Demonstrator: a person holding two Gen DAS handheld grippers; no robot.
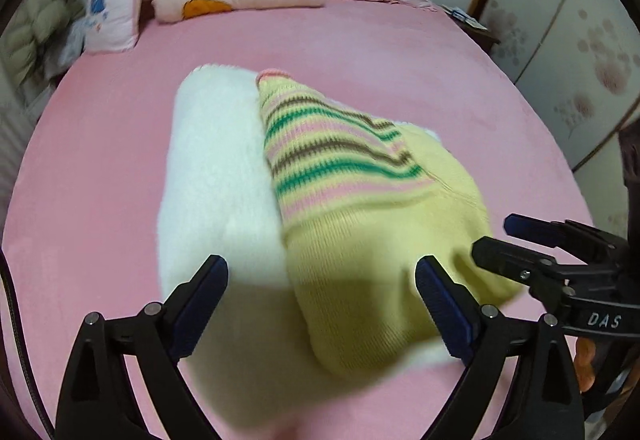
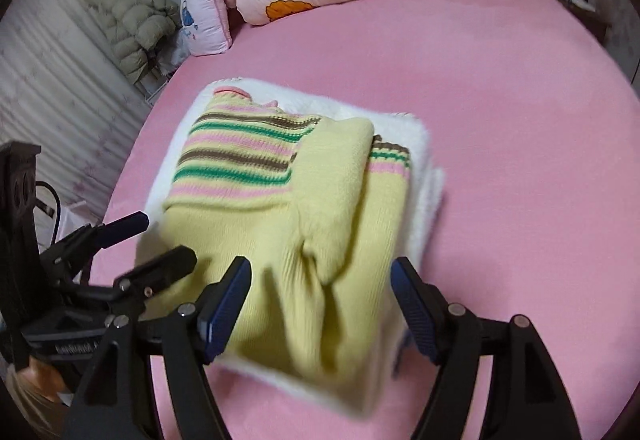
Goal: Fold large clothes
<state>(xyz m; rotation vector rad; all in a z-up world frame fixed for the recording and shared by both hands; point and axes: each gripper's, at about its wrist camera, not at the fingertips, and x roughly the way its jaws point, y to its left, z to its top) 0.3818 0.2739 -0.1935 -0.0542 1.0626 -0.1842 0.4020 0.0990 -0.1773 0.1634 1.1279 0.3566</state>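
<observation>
The yellow striped sweater [image 2: 280, 208] lay folded on a white fleece garment [image 1: 216, 176] in the middle of the pink bed [image 2: 500, 120]. Soft, light and floppy, it would likely handle best pinched at its thick near hem. Both the left claw [image 1: 320, 308] and right claw [image 2: 320, 304] stood apart, gripping nothing, just above that near edge.

Yellow knit sweater [image 1: 360, 240] [image 2: 304, 240]: ribbed pale-yellow body, chest and sleeves banded in pink, green and brown stripes, pink collar edge. It is folded into a compact bundle, one sleeve laid across the top. It is stacked on a folded white fleecy garment [image 1: 216, 180] [image 2: 424, 160], which projects beyond it at the sides. Both are laid mid-bed on the pink sheet [image 1: 400, 40] [image 2: 480, 80].
</observation>
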